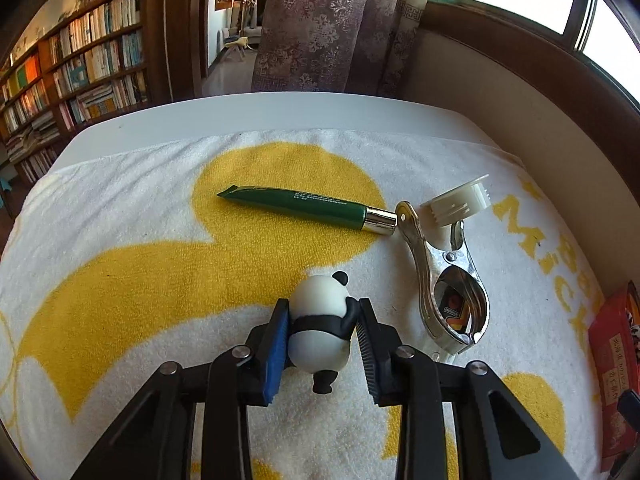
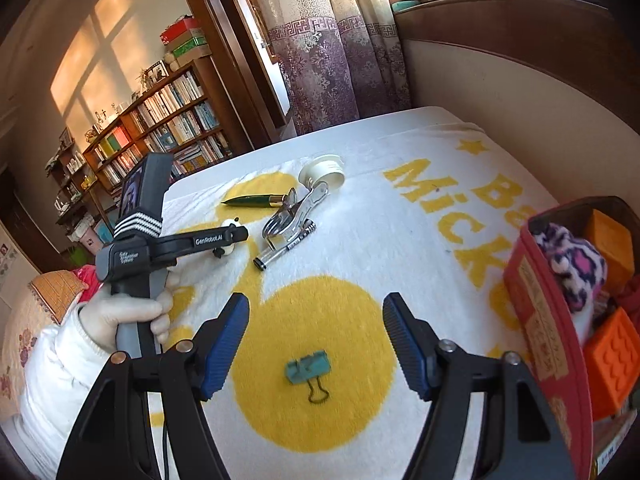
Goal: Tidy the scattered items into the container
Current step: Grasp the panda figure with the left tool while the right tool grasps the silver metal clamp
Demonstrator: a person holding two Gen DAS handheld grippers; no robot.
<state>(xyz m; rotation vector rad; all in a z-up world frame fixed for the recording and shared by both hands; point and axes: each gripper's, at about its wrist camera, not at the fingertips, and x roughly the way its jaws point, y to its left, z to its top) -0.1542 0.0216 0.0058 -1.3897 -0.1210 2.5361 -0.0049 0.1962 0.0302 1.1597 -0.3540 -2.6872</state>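
Observation:
A small black-and-white panda figurine (image 1: 318,320) stands on the yellow-and-white towel (image 1: 120,280), and my left gripper (image 1: 322,312) is shut on its body, both pads touching it. From the right wrist view the left gripper (image 2: 236,236) is off to the left, the panda (image 2: 229,224) mostly hidden behind it. My right gripper (image 2: 316,308) hangs open above a teal binder clip (image 2: 308,367) lying on a yellow circle. The red container (image 2: 536,320) stands at the right edge.
On the towel lie a green tube (image 1: 304,204), a metal spring clamp (image 1: 444,280), a white screw cap (image 1: 460,200) and a pen (image 2: 284,248). The container holds a fuzzy spotted item (image 2: 572,264) and orange blocks (image 2: 612,360). A wall runs behind the bed.

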